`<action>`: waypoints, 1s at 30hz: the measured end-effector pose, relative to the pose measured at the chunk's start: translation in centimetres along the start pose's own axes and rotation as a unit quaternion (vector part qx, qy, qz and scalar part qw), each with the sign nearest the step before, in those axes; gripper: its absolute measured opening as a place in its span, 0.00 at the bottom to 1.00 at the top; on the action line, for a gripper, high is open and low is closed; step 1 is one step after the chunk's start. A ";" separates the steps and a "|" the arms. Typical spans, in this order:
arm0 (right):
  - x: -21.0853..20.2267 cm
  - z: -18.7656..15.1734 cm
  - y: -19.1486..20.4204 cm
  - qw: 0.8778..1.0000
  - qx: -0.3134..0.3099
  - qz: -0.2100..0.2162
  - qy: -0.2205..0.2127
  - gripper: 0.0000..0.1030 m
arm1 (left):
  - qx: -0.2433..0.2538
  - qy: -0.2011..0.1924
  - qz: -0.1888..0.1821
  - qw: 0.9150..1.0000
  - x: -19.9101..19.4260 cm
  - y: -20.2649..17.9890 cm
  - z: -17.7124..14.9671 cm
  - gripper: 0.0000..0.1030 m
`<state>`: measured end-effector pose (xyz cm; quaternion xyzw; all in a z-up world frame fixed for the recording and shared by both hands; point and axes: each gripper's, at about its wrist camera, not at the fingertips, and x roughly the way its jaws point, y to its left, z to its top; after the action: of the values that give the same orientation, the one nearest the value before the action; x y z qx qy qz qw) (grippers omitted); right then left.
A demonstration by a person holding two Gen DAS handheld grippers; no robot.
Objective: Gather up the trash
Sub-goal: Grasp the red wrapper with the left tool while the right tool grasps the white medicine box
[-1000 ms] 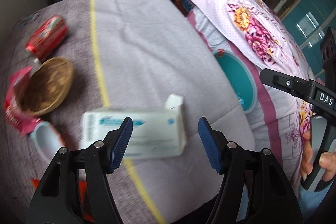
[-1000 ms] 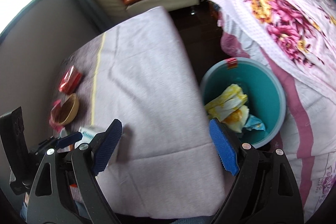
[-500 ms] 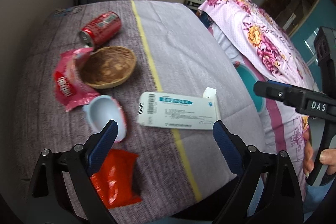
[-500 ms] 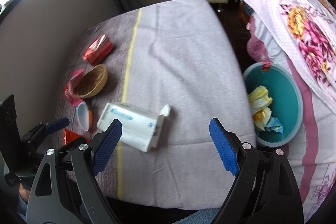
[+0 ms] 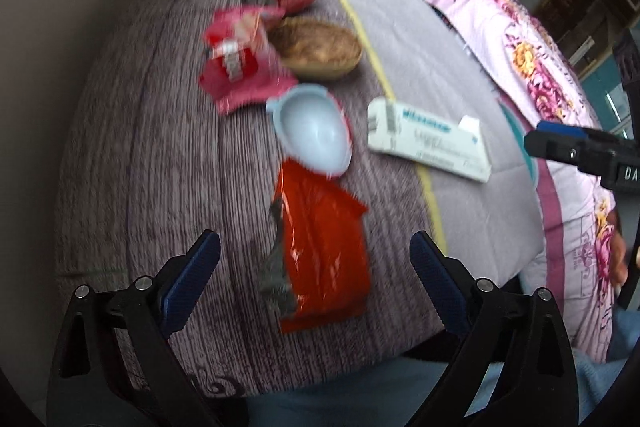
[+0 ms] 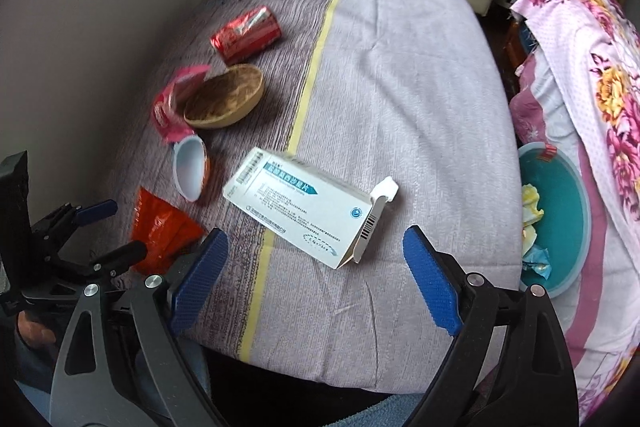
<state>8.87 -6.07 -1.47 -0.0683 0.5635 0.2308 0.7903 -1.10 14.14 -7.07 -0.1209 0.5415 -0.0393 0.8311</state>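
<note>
Red foil wrapper (image 5: 320, 247) now lies between your left gripper (image 5: 316, 259) jaws, which are opening and empty; your right gripper (image 6: 316, 279) also widens, empty, above the medicine box (image 6: 308, 207); the bin (image 6: 576, 227) waits beside the table.

On the table (image 6: 400, 75), the box (image 6: 304, 211) lies right of the cup (image 6: 190, 169), before the bowl (image 6: 224, 97).
</note>
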 end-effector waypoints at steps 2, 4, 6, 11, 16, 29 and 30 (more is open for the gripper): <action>0.7 0.1 0.2 1.000 -0.011 -0.003 0.010 0.83 | 0.001 0.010 0.000 1.000 0.6 0.0 -0.3 0.93; 1.3 0.2 0.4 0.999 -0.026 -0.006 0.019 0.83 | 0.005 0.018 0.000 1.000 1.2 -0.1 -0.7 0.93; 2.0 0.3 0.7 0.998 -0.046 -0.009 0.030 0.83 | 0.011 0.026 0.004 1.000 1.8 -0.1 -0.8 0.93; 3.8 1.0 1.8 0.993 -0.103 -0.019 0.061 0.83 | -0.001 0.043 0.006 0.999 3.3 0.5 -0.9 0.93; 6.1 1.7 3.3 0.979 -0.177 -0.024 0.098 0.83 | -0.009 0.026 0.000 1.000 2.9 1.5 -1.2 0.84; 11.6 3.9 4.4 0.951 -0.261 -0.021 0.164 0.83 | -0.022 0.024 -0.010 0.999 1.9 3.1 -1.4 0.64; 11.8 4.0 4.4 0.951 -0.261 -0.020 0.165 0.83 | -0.023 0.024 -0.009 0.999 1.9 3.2 -1.3 0.64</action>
<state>13.42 2.66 -10.22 -0.3202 0.6045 0.3392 0.6458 -1.75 16.61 -10.04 -0.1440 0.5610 -0.0374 0.8143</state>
